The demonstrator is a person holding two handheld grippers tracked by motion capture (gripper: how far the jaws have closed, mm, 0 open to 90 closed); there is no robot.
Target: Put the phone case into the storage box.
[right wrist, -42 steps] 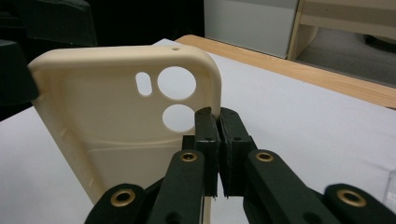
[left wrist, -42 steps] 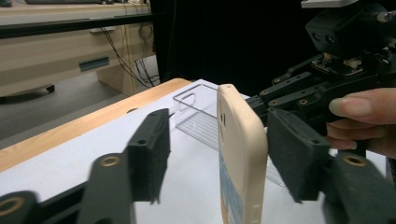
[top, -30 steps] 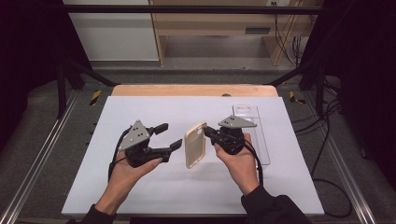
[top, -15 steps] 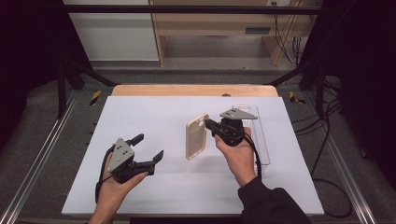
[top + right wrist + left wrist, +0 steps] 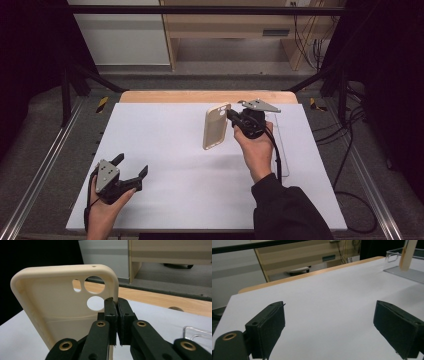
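The tan phone case [image 5: 216, 126] is up in the air above the far middle of the white tabletop [image 5: 175, 150], standing almost upright, with its camera holes at the top. The right tool [image 5: 231, 116] has its jaws clamped tight on the case's right edge, near the top corner — the right gripper view shows the two black pads [image 5: 110, 315] pinching the thin rim just beside the round holes. That is a small bite on a soft, bendy rim, so my guess is the step in hand is carrying the case, and the good way is to keep the squeeze firm, move slowly, and not let the case swing or twist out. A clear tray [image 5: 281, 145] lies on the tabletop just right of the hand, and the case should stay clear of its edge. The left tool [image 5: 131, 169] sits low at the near left, well apart from the case, its jaws spread wide with nothing between them. Compared with a second ago, the left tool has moved from beside the case down to the near left corner and its jaws have just been opening — while the case has gone a little farther and higher.
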